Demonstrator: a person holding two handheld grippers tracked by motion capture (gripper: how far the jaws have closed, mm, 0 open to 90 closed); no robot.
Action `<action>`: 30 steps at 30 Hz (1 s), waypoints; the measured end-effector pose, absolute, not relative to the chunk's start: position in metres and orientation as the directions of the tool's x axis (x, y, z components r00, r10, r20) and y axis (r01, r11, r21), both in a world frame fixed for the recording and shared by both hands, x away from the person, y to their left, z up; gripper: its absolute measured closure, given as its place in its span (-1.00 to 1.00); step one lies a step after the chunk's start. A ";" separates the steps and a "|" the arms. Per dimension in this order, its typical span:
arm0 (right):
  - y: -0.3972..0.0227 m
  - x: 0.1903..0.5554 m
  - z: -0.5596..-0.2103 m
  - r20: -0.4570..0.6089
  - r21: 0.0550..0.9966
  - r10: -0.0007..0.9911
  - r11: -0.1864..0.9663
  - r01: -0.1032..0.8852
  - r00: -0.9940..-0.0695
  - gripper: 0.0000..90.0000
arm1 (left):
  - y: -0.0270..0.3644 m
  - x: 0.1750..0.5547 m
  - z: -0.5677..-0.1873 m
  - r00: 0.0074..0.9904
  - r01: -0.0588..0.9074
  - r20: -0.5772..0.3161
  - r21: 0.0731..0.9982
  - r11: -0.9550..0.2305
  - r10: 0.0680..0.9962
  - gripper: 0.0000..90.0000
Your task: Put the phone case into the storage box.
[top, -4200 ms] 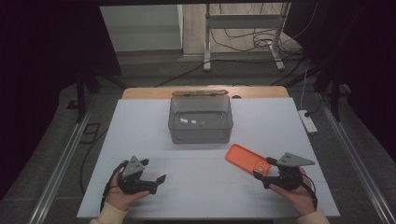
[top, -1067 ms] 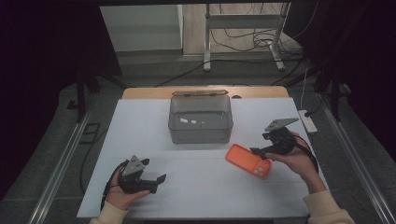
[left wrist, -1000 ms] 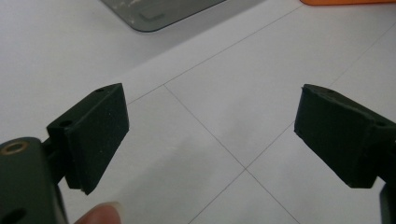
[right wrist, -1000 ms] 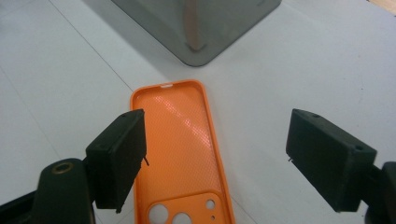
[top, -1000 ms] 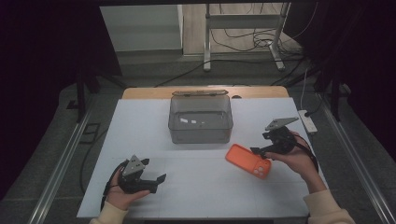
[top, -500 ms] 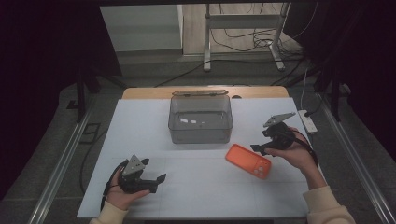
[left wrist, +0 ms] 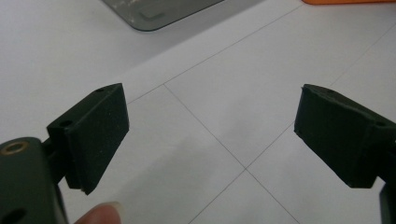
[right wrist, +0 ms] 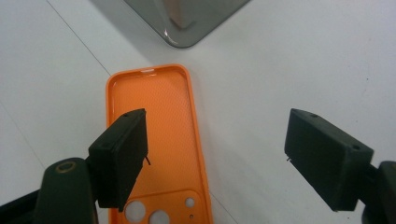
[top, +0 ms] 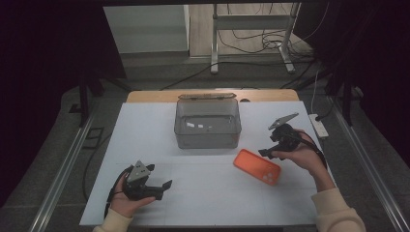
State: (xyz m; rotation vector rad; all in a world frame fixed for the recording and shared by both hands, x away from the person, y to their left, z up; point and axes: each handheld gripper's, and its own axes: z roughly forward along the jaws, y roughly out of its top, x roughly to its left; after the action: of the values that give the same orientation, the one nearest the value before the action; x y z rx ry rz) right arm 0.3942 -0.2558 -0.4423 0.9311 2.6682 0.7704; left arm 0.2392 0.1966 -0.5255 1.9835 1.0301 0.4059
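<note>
In the high view my right gripper (top: 267, 152) sits right of centre, held up off the table by a hand (top: 302, 153) whose cream-sleeved forearm runs in from the lower right corner. The wrist is bent so the jaws point down and toward the left of the frame, at the near end of the orange phone case (top: 257, 166). In the right gripper view (right wrist: 215, 154) I see the jaws spread wide with nothing between them; the case (right wrist: 156, 140) lies flat on the white table (right wrist: 289, 65), open side up, running from the middle of the frame to the bottom edge, its camera cut-outs at the bottom. The left jaw overlaps the case's left edge in the picture, but I cannot tell whether it touches.

My left gripper (top: 164, 186) is in the lower left of the high view, low over the table, jaws pointing toward the right of the frame, the hand (top: 126, 193) wrapped around its body. The left gripper view (left wrist: 212, 135) shows those jaws wide apart too, holding nothing.

A clear grey box (top: 207, 123) stands at centre frame, just up and left of the case.

I can read no brand, label or writing on the case or the box.
</note>
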 end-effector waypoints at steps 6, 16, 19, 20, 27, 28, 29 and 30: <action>-0.256 0.399 -0.444 -0.025 0.528 0.626 0.670 0.522 -0.780 -0.53 | 0.196 0.239 -0.525 0.611 0.514 -0.090 0.801 -0.307 0.787 -0.77; -0.252 0.401 -0.452 -0.027 0.496 0.620 0.690 0.528 -0.784 -0.53 | 0.196 0.239 -0.525 0.615 0.513 -0.093 0.801 -0.308 0.783 -0.77; -0.252 0.402 -0.455 -0.022 0.488 0.622 0.690 0.534 -0.783 -0.53 | 0.196 0.239 -0.525 0.615 0.513 -0.093 0.802 -0.307 0.783 -0.77; -0.252 0.402 -0.457 -0.020 0.483 0.624 0.690 0.539 -0.781 -0.53 | 0.197 0.239 -0.525 0.615 0.513 -0.094 0.802 -0.307 0.783 -0.77; -0.251 0.403 -0.460 -0.020 0.479 0.629 0.688 0.544 -0.778 -0.52 | 0.197 0.238 -0.525 0.615 0.511 -0.093 0.804 -0.306 0.783 -0.77; -0.251 0.403 -0.461 -0.020 0.476 0.629 0.690 0.546 -0.778 -0.52 | 0.197 0.238 -0.525 0.615 0.510 -0.092 0.804 -0.306 0.783 -0.77; -0.251 0.403 -0.461 -0.019 0.473 0.630 0.690 0.548 -0.777 -0.52 | 0.197 0.238 -0.525 0.615 0.510 -0.091 0.804 -0.307 0.783 -0.77; -0.251 0.403 -0.462 -0.018 0.471 0.629 0.691 0.548 -0.777 -0.51 | 0.197 0.238 -0.525 0.615 0.510 -0.092 0.804 -0.306 0.783 -0.77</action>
State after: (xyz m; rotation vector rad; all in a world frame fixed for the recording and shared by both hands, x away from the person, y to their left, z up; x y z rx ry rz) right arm 0.4035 -0.2514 -0.4618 0.9566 2.7224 0.6712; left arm 0.2385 0.1966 -0.5247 1.9811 1.0213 0.4019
